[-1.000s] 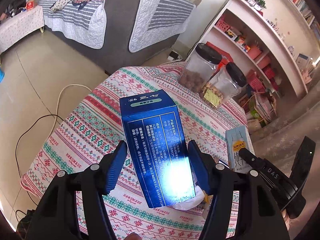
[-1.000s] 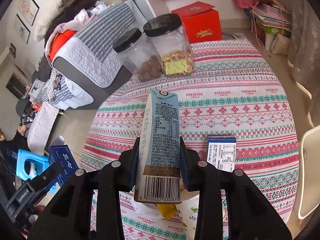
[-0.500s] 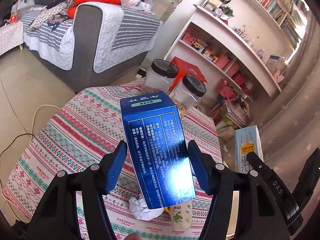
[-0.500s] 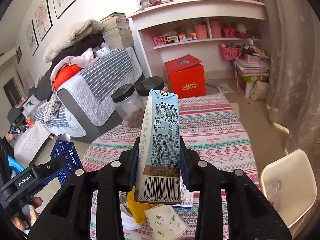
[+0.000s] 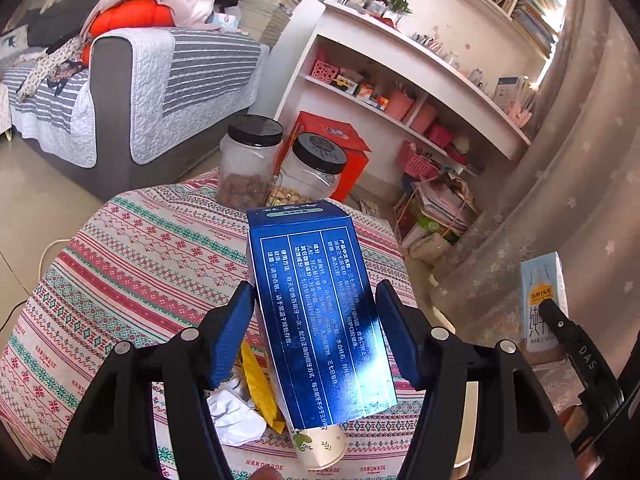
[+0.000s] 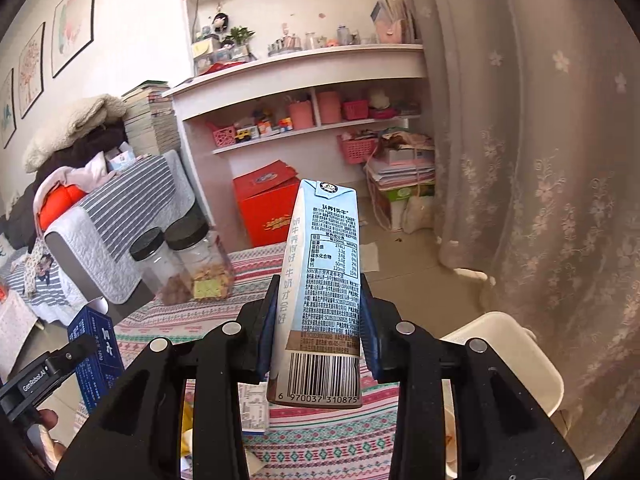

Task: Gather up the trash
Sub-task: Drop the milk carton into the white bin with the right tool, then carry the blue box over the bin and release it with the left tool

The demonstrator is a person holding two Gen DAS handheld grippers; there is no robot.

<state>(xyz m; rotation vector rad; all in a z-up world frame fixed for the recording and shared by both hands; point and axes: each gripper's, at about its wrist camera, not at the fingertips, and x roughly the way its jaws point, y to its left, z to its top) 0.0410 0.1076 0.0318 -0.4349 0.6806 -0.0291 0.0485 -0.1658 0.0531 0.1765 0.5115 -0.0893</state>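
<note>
My left gripper (image 5: 316,312) is shut on a dark blue box (image 5: 316,304) and holds it up above the round table (image 5: 132,256). My right gripper (image 6: 318,312) is shut on a pale blue milk carton (image 6: 320,292), also lifted; the carton shows at the right of the left wrist view (image 5: 542,300), and the blue box at the left of the right wrist view (image 6: 96,348). Under the blue box lie a crumpled white tissue (image 5: 234,412), a yellow wrapper (image 5: 260,392) and a paper cup (image 5: 320,446). A white bin (image 6: 508,360) stands at the right of the table.
Two black-lidded jars (image 5: 280,168) stand at the table's far edge. A flat printed packet (image 6: 254,408) lies on the cloth under the carton. A grey sofa (image 5: 132,92), a red box (image 6: 268,204), white shelves (image 6: 304,120) and a curtain (image 6: 540,160) surround the table.
Both grippers have risen and tilted up with their loads, so the table has dropped lower in view. The white bin has come into the right wrist view.
</note>
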